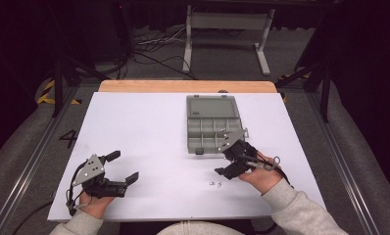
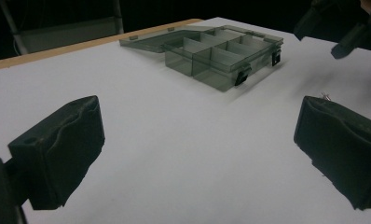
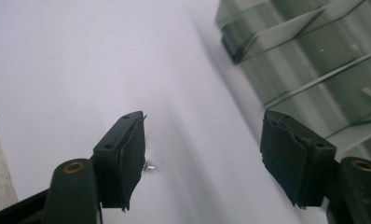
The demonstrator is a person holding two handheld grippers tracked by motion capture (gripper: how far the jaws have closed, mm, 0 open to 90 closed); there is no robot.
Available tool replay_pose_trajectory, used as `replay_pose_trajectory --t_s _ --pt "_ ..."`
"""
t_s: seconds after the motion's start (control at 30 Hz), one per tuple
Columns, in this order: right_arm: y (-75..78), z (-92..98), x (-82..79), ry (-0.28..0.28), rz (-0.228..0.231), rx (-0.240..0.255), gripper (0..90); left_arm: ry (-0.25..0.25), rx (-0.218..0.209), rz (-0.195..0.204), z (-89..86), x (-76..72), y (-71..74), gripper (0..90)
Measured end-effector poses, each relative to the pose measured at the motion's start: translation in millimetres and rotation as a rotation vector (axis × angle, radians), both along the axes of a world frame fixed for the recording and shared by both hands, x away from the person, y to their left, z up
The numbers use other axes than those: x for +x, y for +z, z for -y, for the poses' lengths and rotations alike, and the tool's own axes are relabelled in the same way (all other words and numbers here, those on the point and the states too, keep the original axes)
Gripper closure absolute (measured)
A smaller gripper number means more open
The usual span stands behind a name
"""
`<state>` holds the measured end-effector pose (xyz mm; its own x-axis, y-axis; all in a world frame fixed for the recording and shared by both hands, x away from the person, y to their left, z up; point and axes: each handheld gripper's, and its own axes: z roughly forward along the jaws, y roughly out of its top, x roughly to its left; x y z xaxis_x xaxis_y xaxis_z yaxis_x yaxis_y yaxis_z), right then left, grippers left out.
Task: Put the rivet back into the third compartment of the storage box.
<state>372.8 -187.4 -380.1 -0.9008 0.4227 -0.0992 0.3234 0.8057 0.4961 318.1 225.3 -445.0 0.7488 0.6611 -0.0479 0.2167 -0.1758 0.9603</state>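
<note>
Two grippers are in my hands above the white tabletop [image 1: 149,132]. My right gripper [image 1: 231,163] hangs near the front edge of the translucent grey plastic compartment box [image 1: 213,129], whose lid lies flat behind it; its jaws stand apart with nothing between them. Just beside it, toward me, a few tiny silvery metal screws [image 1: 214,184] lie loose on the tabletop, and one glints by my right gripper's jaw in its own view. My left gripper [image 1: 120,166] rests well apart at the near left, jaws wide and empty, pointing toward the box.
</note>
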Motion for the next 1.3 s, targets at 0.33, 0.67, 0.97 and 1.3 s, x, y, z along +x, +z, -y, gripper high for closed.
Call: replay_pose_trajectory --t_s 0.33,0.67,0.97,1.3 --pt "-37.7 -3.9 -17.3 0.022 -0.074 -0.046 33.8 0.0 0.001 -0.001 0.0 -0.4 0.2 2.4" --pt "-49.6 -8.9 -20.0 0.047 -0.102 -0.066 57.9 0.002 0.001 0.002 -0.1 -0.4 0.1 2.4" --pt "-48.6 -10.9 -17.6 0.04 -0.143 -0.06 74.9 0.001 0.004 0.003 -0.1 -0.9 0.5 2.4" --pt "-10.0 -4.7 -5.0 0.035 -0.087 -0.025 74.8 0.001 0.005 0.005 -0.4 -0.7 0.6 2.5"
